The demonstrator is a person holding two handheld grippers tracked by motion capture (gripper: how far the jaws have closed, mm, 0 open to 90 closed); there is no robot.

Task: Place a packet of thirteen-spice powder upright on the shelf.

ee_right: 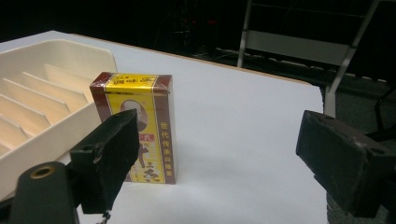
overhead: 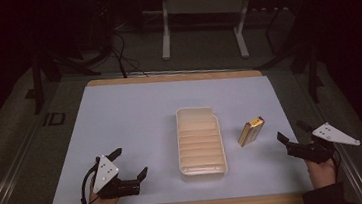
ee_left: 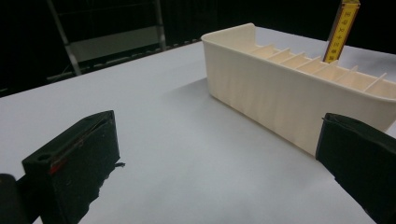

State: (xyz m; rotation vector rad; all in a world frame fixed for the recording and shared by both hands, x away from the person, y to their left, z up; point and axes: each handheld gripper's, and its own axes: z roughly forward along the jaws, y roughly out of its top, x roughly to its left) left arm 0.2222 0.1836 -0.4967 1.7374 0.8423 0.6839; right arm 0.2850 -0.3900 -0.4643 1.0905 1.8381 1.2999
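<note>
Right of the slotted tray (overhead: 200, 143), apart from it, the box (overhead: 250, 131) stands upright. Right gripper (overhead: 293, 138) wide open, empty, near the box; left gripper (overhead: 131, 163) likewise. Risk: an off-centre approach could tip the box before jaws close.

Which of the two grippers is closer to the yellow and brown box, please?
The right gripper: the box stands just beyond its open jaws, right of the cream tray. The left gripper is across the tray from the box.
</note>
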